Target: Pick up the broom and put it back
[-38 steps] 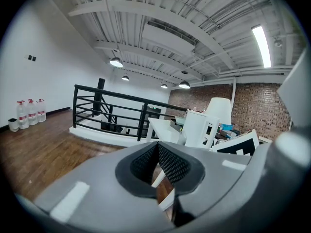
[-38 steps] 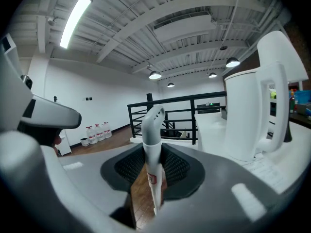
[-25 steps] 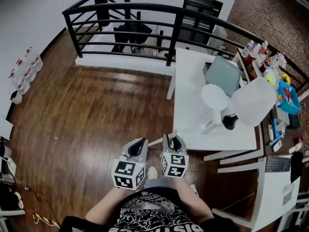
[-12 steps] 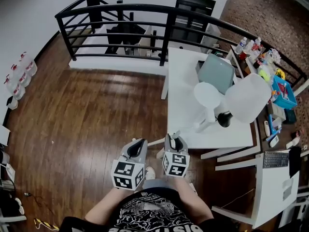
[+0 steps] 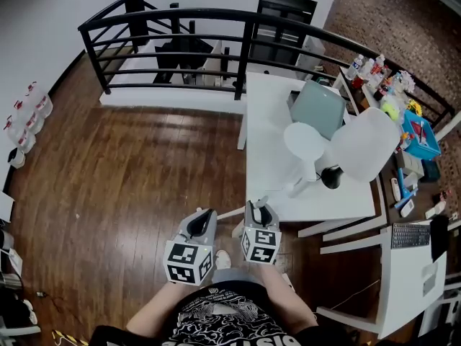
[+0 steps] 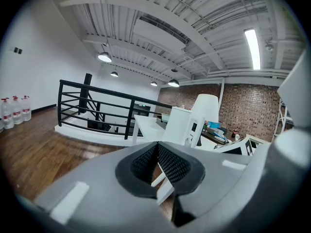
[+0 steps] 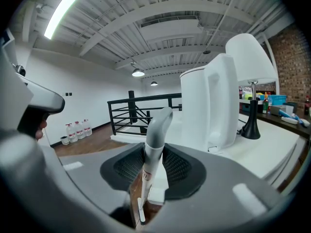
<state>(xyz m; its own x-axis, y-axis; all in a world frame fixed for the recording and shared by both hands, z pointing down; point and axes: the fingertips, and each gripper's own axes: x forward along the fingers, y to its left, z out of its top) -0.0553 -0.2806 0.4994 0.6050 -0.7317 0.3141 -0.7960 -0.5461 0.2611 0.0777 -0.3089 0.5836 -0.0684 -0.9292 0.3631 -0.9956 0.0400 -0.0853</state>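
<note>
right gripper (image 7: 154, 165) is pinching the broom (image 7: 156, 123) just under its grey grip, upright, by the table's (image 5: 268, 143) near corner; left gripper (image 6: 156, 160) jaws pressed together, empty; broom's probably light, stiff, kinda slick, so hold the shaft firmly

White table (image 5: 270, 121), right of centre, bearing a white lamp (image 5: 306, 143). Black railing (image 5: 180, 11) along the far side. Water bottles (image 5: 36, 107) at far left, on wooden floor (image 5: 115, 179).

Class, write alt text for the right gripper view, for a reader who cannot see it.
The right gripper clamps a broom handle, white with a grey top, standing upright. Behind it are a white table with a lamp, and a black railing.
</note>
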